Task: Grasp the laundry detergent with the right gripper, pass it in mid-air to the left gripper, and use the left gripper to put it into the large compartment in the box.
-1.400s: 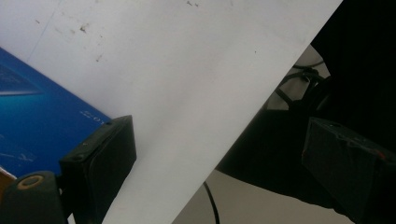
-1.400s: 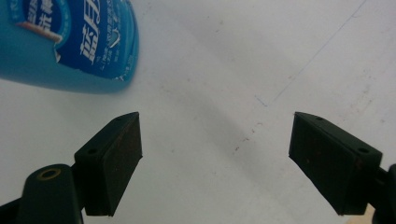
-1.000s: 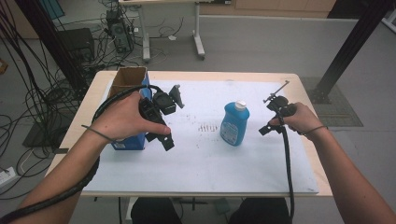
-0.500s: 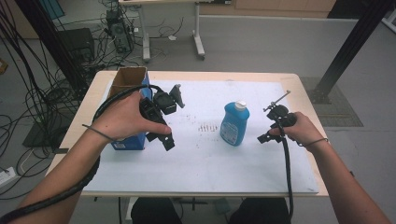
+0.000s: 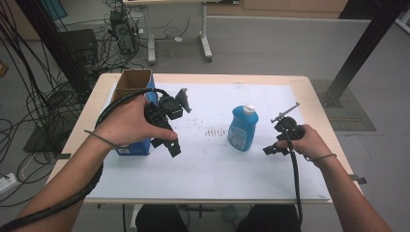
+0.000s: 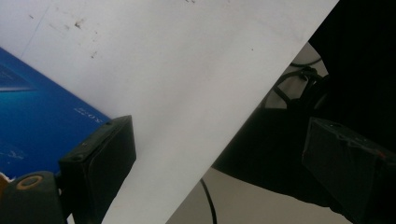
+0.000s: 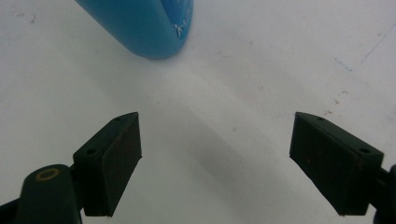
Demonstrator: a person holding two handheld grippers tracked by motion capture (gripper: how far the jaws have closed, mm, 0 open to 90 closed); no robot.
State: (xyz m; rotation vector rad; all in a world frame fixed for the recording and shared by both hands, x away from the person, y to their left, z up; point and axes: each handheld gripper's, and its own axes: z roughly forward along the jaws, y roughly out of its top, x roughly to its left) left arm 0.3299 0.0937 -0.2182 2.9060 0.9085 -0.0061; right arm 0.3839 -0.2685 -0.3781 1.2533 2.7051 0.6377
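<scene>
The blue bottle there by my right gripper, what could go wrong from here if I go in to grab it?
The blue bottle stands upright and unsupported, so a jaw of the open right gripper nudging it low might tip it. The left gripper sits close beside the blue box and could bump it.

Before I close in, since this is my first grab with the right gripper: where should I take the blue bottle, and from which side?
Grip the blue bottle across its flat body below the white cap, coming from its right, where the open right gripper already is. It stands upright, and the body looks broad and steady.
</scene>
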